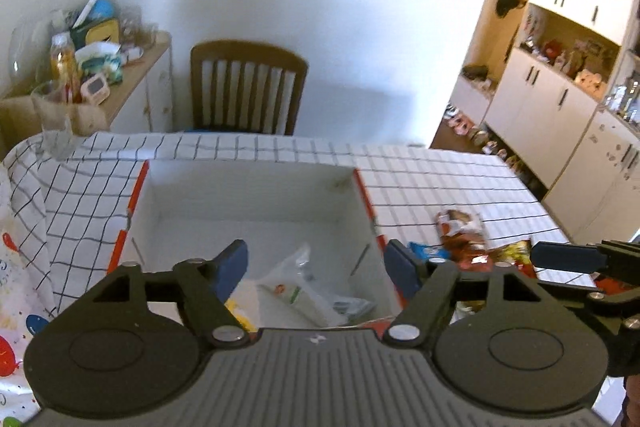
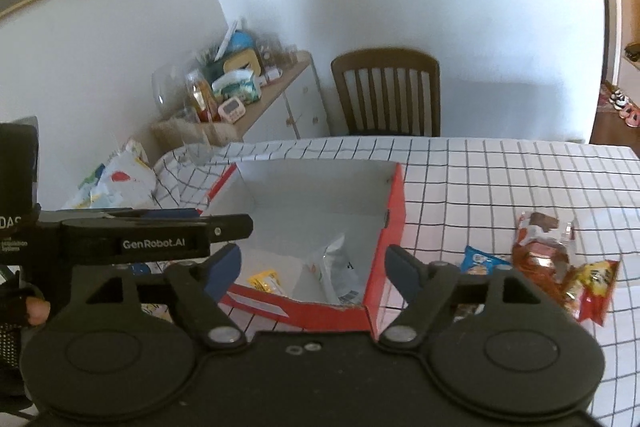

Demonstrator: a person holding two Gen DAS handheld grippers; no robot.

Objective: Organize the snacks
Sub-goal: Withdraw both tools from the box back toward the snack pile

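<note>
A red cardboard box (image 1: 138, 187) with a white inside stands open on the checked tablecloth. In it lie a clear-and-white packet (image 1: 304, 291) and a yellow packet (image 1: 240, 315). My left gripper (image 1: 316, 259) hangs open above the box's near end, with nothing between its blue pads. My right gripper (image 2: 314, 263) is open and empty too, over the box's near wall (image 2: 320, 315). The silver-white packet (image 2: 336, 267) and the yellow packet (image 2: 266, 281) show again in that view. Right of the box lie a blue packet (image 2: 480, 261), a red-brown packet (image 2: 540, 247) and a yellow-red packet (image 2: 596, 283).
A wooden chair (image 1: 246, 87) stands at the table's far edge. To the left are a cluttered sideboard (image 1: 132, 67), a drinking glass (image 1: 52, 119) and a patterned gift bag (image 1: 12, 267). White cabinets (image 1: 560, 99) line the room on the right. Bare tablecloth (image 2: 520, 179) stretches beyond the loose snacks.
</note>
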